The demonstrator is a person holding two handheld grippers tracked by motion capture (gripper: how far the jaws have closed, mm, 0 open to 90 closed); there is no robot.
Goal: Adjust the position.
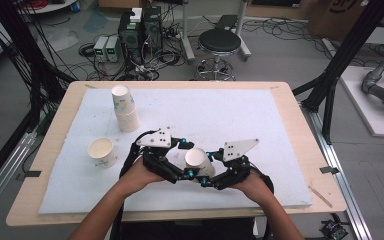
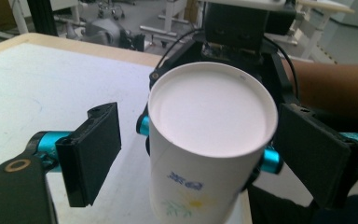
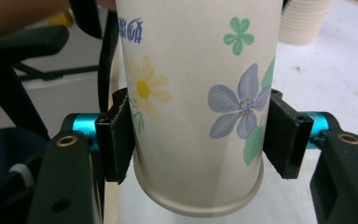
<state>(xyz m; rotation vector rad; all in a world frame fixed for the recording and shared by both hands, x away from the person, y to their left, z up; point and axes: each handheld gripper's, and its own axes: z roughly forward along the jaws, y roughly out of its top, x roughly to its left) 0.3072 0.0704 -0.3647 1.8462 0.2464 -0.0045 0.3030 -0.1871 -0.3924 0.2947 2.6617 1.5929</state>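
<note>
A flower-printed paper cup (image 1: 198, 161) hangs above the front middle of the white mat (image 1: 240, 112). My right gripper (image 1: 207, 169) is shut on it, and in the right gripper view its pads (image 3: 117, 140) press both sides of the cup (image 3: 196, 93), whose rolled rim points toward that camera. My left gripper (image 1: 187, 160) is open, one jaw on each side of the cup and neither touching. In the left gripper view the cup's flat white base (image 2: 212, 109) faces the camera between the spread pads (image 2: 95, 149), with the right gripper behind it.
A stack of paper cups (image 1: 125, 107) stands at the back left of the mat, and shows again as the stack (image 3: 305, 21) at the top right of the right gripper view. A single upright cup (image 1: 101, 151) sits at the left. The wooden table edge (image 1: 300, 125) borders the mat.
</note>
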